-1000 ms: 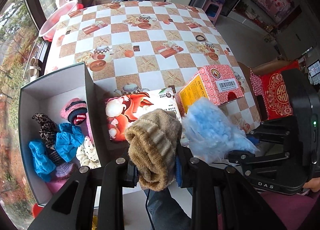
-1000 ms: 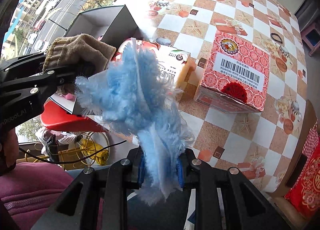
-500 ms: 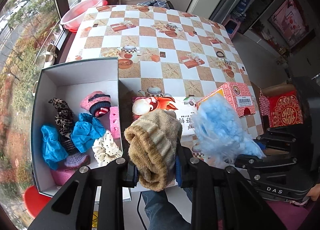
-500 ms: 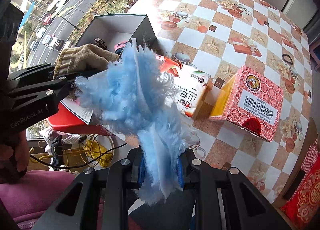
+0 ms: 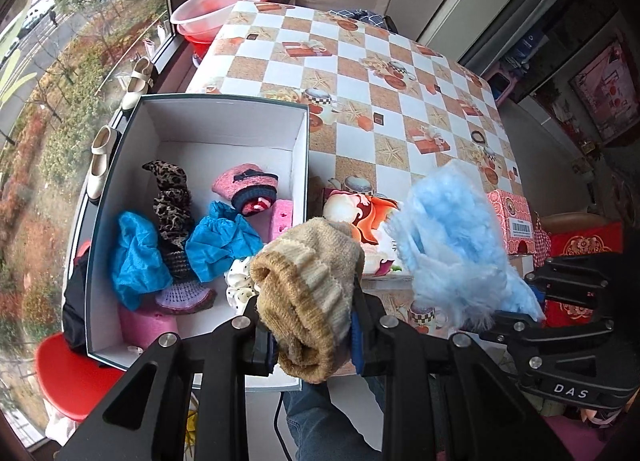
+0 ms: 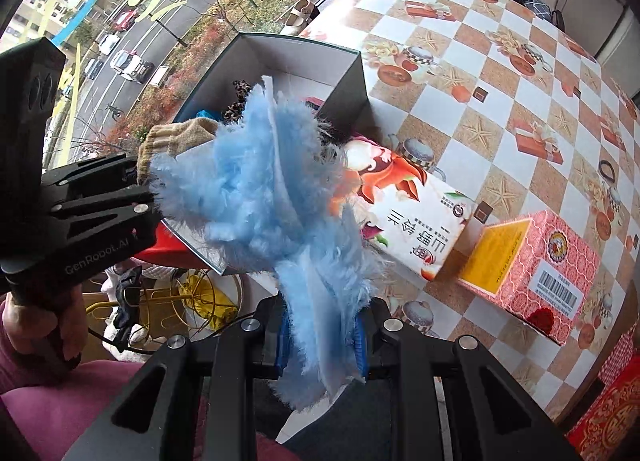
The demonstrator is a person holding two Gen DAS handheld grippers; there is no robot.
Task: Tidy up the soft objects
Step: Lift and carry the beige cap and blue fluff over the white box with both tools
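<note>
Two claws each carry a soft thing above the checkered tabletop (image 5: 400, 101). Ahead and left of the left claw (image 5: 312, 337) lies the open box (image 5: 224, 121), its long axis running away from it, already holding soft items. That nearer claw is clenched on the tan knit sock (image 5: 312, 281); the right claw (image 6: 320, 345) grips the blue fluffy piece (image 6: 272, 197), with the box wall and printed carton (image 6: 408, 213) between it and the box.

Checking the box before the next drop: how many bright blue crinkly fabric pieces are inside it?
2. One blue piece lies by the white box's left wall; the other sits right of the leopard-print scrunchie. More may be hidden underneath.
</note>
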